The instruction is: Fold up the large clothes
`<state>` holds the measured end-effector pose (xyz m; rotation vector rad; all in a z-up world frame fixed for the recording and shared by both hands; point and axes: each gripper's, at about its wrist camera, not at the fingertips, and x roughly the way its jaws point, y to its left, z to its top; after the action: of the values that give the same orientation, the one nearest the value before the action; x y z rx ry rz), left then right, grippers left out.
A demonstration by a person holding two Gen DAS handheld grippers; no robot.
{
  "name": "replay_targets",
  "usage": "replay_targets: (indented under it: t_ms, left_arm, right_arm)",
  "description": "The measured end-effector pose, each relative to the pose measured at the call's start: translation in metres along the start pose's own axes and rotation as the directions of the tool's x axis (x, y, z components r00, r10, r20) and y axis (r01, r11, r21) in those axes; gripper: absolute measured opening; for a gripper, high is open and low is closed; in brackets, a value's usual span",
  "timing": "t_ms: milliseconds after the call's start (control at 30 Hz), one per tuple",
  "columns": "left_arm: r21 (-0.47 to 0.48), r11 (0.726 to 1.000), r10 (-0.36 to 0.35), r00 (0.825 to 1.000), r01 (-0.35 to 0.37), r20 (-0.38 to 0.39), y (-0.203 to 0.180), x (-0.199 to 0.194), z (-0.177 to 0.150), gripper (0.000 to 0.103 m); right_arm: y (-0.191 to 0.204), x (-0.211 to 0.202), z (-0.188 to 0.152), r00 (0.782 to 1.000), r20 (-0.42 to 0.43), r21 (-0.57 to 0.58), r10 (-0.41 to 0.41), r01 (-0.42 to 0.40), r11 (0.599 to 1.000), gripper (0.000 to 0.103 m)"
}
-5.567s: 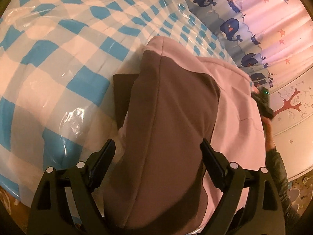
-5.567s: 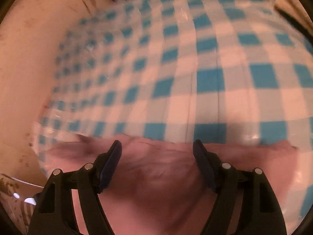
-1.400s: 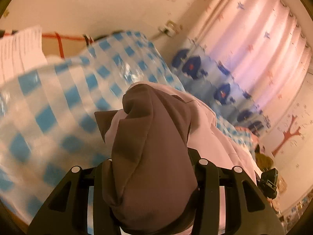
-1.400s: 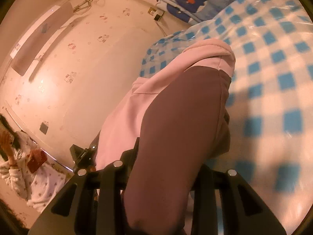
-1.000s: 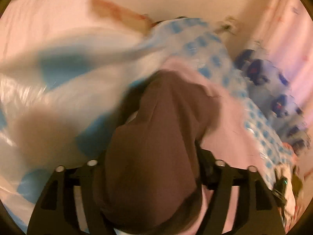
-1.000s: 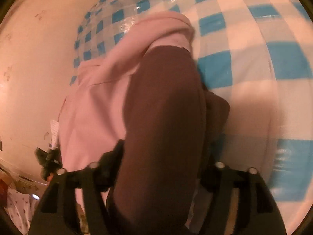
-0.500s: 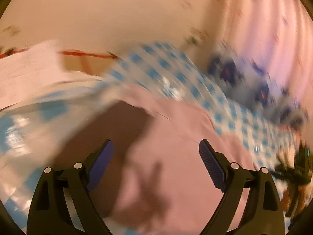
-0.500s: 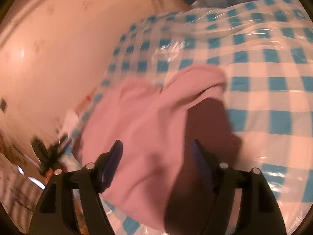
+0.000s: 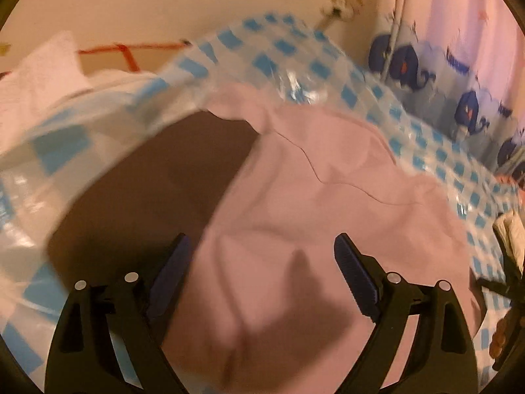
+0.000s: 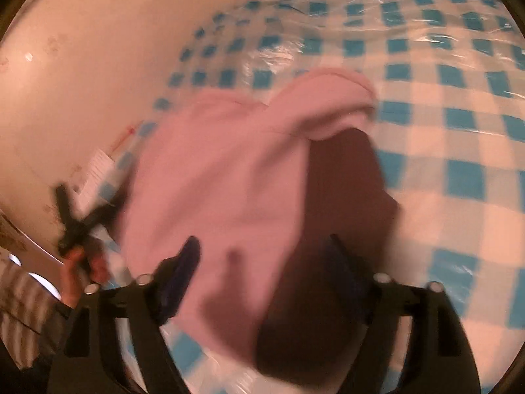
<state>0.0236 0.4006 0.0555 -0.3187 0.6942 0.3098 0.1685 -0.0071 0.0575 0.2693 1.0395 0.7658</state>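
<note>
On the checked tabletop point(image 10: 466, 177) lies the pink garment point(image 9: 328, 203), soft, light and floppy, its brown part point(image 9: 157, 197) at nine o'clock. Both the left tool point(image 9: 259, 279) and right tool point(image 10: 262, 269) gape wide, empty, above it. Best hold looks like a hem corner; bare cloth toward three o'clock gives room, though the wall crowds twelve.

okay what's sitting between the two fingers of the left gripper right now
In the left wrist view, the open left gripper has the pink garment lying between its fingers, spread on the checked cloth. Neither finger looks to be touching it.
</note>
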Motion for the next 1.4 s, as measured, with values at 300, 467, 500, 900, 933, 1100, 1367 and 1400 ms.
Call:
replay_targets:
  t_ms: [300, 467, 500, 900, 933, 1100, 1367, 1400]
  left_arm:
    - [0.095, 0.987, -0.143, 0.984, 0.133, 0.106, -0.058, -0.094, -0.064, 0.091]
    - [0.207, 0.955, -0.245, 0.961, 0.215, 0.132, -0.146, -0.139, -0.106, 0.095]
    - [0.232, 0.946, -0.261, 0.957, 0.227, 0.129, -0.163, -0.144, -0.113, 0.095]
    - [0.393, 0.855, -0.342, 0.937, 0.339, -0.063, -0.321, -0.111, -0.225, 0.095]
    - [0.408, 0.848, -0.34, 0.938, 0.338, -0.07, -0.326, -0.107, -0.227, 0.095]
    - [0.486, 0.82, -0.321, 0.946, 0.301, -0.045, -0.343, -0.098, -0.228, 0.095]
    - [0.502, 0.841, -0.246, 0.969, 0.202, 0.023, -0.334, -0.093, -0.224, 0.096]
    - [0.495, 0.844, -0.246, 0.969, 0.206, 0.016, -0.334, -0.092, -0.222, 0.096]
  right_arm:
    - [-0.013, -0.116, -0.077, 0.988, 0.146, 0.013, -0.044, 0.043, 0.999, 0.082]
    - [-0.025, -0.198, -0.141, 0.923, 0.281, 0.056, -0.261, 0.256, 0.965, 0.082]
    - [-0.032, -0.213, -0.148, 0.907, 0.291, 0.068, -0.303, 0.296, 0.953, 0.082]
    - [-0.142, -0.306, -0.256, 0.779, 0.278, 0.43, -0.562, 0.422, 0.798, 0.092]
    - [-0.144, -0.311, -0.254, 0.788, 0.314, 0.43, -0.529, 0.379, 0.819, 0.093]
    - [-0.131, -0.309, -0.24, 0.795, 0.402, 0.437, -0.454, 0.269, 0.858, 0.093]
    - [-0.067, -0.239, -0.208, 0.852, 0.417, 0.212, -0.317, 0.248, 0.945, 0.093]
    - [-0.058, -0.23, -0.208, 0.856, 0.404, 0.172, -0.322, 0.274, 0.946, 0.093]
